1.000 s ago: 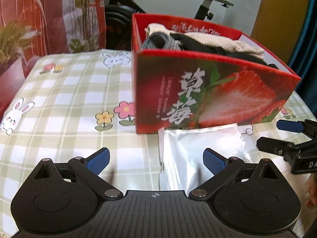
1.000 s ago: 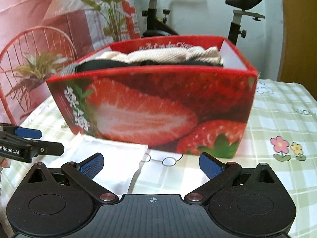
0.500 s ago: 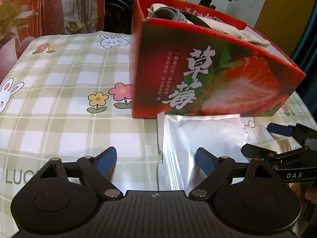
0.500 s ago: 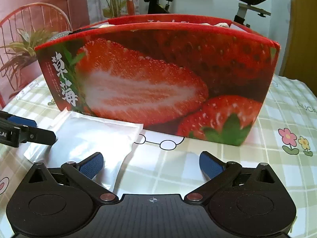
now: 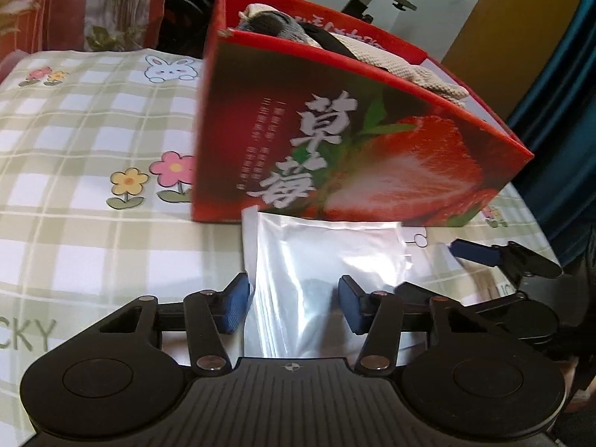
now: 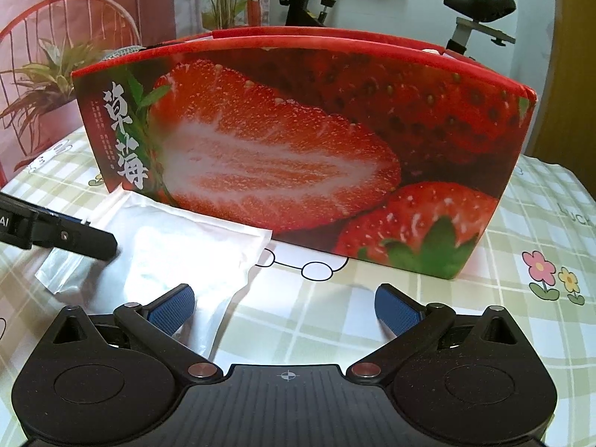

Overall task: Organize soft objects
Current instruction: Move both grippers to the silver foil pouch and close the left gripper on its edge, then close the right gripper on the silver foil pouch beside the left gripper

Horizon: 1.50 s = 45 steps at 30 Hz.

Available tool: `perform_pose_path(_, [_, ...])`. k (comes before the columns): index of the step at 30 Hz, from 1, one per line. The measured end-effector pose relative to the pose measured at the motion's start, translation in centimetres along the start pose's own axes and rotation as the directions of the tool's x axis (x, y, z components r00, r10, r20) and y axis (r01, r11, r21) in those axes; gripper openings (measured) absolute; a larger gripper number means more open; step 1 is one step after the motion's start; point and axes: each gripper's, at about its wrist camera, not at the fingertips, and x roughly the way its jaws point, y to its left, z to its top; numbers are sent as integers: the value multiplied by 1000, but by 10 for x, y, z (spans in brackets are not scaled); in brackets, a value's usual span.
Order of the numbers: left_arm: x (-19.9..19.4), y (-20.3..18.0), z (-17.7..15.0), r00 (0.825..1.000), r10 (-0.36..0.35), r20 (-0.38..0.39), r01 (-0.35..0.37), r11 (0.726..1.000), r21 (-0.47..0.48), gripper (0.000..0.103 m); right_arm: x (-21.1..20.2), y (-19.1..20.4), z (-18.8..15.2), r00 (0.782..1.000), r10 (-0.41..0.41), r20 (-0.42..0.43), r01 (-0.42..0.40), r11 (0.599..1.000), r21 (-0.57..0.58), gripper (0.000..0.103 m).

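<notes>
A clear plastic bag [image 5: 327, 253] lies flat on the checked tablecloth, against the front of the red strawberry box [image 5: 372, 149]. My left gripper [image 5: 294, 307] straddles the bag's near end. Its jaws are closing, with the bag between the blue pads but no visible pinch. In the right wrist view the same bag [image 6: 178, 253] lies at the lower left, and a left finger [image 6: 85, 240] reaches over it. My right gripper [image 6: 285, 307] stands wide open with nothing in it; its left pad hovers over the bag's corner. Beige and grey knit cloths [image 5: 409, 70] fill the box.
The box [image 6: 298, 149] blocks most of the way ahead in both views. The tablecloth [image 5: 74, 186] stretches to the left of it. An exercise bike [image 6: 480, 3], a potted plant [image 6: 44, 82] and a red wire chair stand behind the table. The right gripper [image 5: 443, 272] sits close on the left one's right.
The left jaws have narrowed from wide open onto the bag's near end, and the view has tipped down. The right gripper has sunk toward the table; the box looms larger.
</notes>
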Motion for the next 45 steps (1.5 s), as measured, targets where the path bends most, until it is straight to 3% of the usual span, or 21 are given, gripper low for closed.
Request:
perform_pose_path(11, [-3, 3, -23, 997, -66, 47, 72, 988, -133, 45, -1, -4, 0, 1000, 21, 16, -21, 999, 30, 103])
perform_pose_path(18, [-3, 2, -26, 996, -64, 59, 71, 991, -115, 45, -2, -5, -1, 1000, 22, 17, -22, 999, 30, 103])
perform_pose_path(26, [-5, 13, -29, 992, -96, 86, 110, 980, -167, 45, -2, -5, -1, 1000, 25, 16, -25, 999, 29, 103])
perform_pose_path(40, [-7, 16, -30, 991, -103, 90, 118, 977, -179, 45, -5, -7, -2, 998, 49, 25, -50, 998, 46, 103])
perform_pose_path(45, [-7, 16, -30, 991, -101, 89, 116, 976, -183, 45, -8, 1, -4, 992, 127, 27, -127, 992, -7, 95])
